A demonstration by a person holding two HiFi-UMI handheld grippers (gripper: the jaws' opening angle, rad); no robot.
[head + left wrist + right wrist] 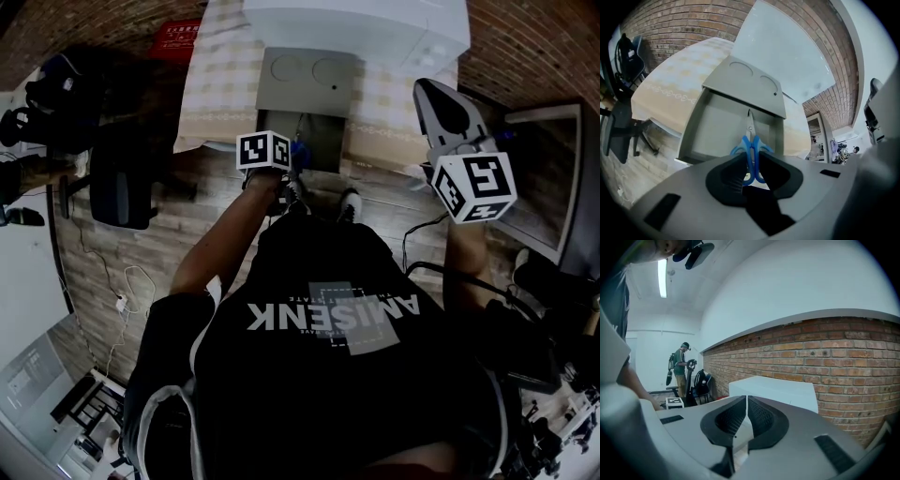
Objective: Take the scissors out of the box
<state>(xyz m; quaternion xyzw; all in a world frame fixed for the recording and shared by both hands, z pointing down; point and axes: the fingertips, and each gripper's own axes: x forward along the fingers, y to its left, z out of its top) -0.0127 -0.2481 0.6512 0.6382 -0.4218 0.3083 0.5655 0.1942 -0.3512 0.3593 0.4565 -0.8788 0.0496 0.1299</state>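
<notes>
Scissors [751, 149] hang in the left gripper [751, 171], blades pointing away from it and down into the open grey box [693, 129] on the table [670, 79]. The jaws stand about half closed, their pads pressing on the blue handle loops from either side. The blade tip sits low over the far end of the box, near the lid [745, 89]. Whether it touches the floor there, I cannot tell.

The main risk looks to be the grip itself. Only the rounded plastic loops are pinched, so the scissors could swivel between the pads or slide out and drop back in. A tilted lift could also catch the tip on the far wall or under the lid edge, which might twist the handles loose or drag the light-looking box across the cloth.

Nothing steadies the box. The right gripper [746, 416] is held up well apart from it (facing a brick wall), jaws together on nothing. A straight, slow rise seems safest, with the blades kept clear of the rim.
</notes>
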